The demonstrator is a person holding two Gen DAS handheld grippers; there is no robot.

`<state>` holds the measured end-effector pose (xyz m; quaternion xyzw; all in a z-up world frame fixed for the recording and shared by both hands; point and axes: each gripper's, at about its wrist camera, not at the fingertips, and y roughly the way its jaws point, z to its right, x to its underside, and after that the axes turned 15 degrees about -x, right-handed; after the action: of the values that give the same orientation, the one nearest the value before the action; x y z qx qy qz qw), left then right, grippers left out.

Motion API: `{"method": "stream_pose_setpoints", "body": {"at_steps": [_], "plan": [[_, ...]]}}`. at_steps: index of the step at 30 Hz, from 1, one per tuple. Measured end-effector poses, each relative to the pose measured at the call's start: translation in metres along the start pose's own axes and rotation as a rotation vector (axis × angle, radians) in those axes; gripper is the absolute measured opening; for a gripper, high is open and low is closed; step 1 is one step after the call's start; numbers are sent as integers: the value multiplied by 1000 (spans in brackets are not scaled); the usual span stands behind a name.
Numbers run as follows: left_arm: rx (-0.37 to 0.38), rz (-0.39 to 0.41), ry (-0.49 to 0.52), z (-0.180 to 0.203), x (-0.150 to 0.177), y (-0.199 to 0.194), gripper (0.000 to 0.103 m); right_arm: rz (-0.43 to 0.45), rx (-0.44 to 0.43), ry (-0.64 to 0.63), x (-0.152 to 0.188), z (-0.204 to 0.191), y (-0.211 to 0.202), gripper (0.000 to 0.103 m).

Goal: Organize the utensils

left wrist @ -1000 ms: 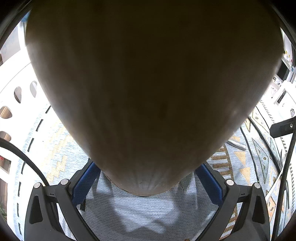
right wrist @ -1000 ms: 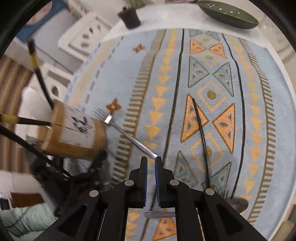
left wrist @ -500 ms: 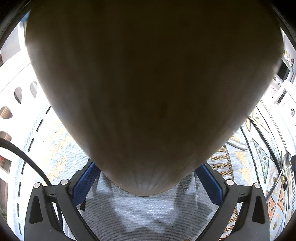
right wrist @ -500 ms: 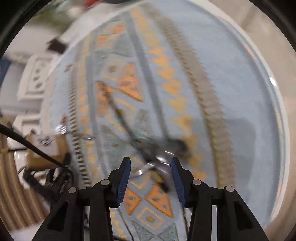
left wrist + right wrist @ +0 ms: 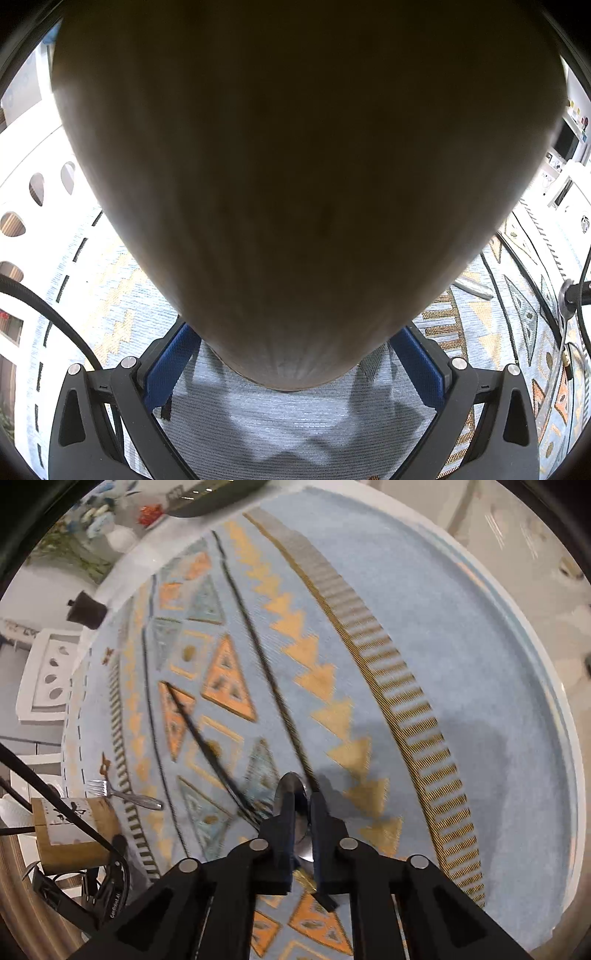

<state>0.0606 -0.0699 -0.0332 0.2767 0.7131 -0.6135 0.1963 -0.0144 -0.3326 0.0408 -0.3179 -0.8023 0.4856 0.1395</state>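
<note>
Steel spoon (image 5: pixel 295 814) sits pinched in my right gripper (image 5: pixel 301 801), low over the patterned blue cloth (image 5: pixel 461 672). My left gripper (image 5: pixel 295 373) clasps the wooden holder (image 5: pixel 295 184); its label's black marks are unreadable. One fork (image 5: pixel 123 796) lies beside the holder, a black chopstick (image 5: pixel 207 753) nearby. Bare cloth runs rightward to the table edge.

Both wrist views look steeply down, sharing the patterned cloth (image 5: pixel 461 657).

Bright daylight, soft shadows, strong fisheye bending at edges, slight motion blur.
</note>
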Motion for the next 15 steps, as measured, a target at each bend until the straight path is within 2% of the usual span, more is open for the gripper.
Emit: {"method": "stream_pose_setpoints", "body": {"at_steps": [7, 14, 15], "plan": [[0, 0, 0, 0, 0, 0, 102, -48, 3, -75, -3, -25, 9, 6], [0, 0, 0, 1, 0, 0, 102, -129, 8, -88, -6, -32, 29, 6], [0, 0, 0, 0, 0, 0, 102, -141, 14, -92, -8, -32, 34, 9]]}}
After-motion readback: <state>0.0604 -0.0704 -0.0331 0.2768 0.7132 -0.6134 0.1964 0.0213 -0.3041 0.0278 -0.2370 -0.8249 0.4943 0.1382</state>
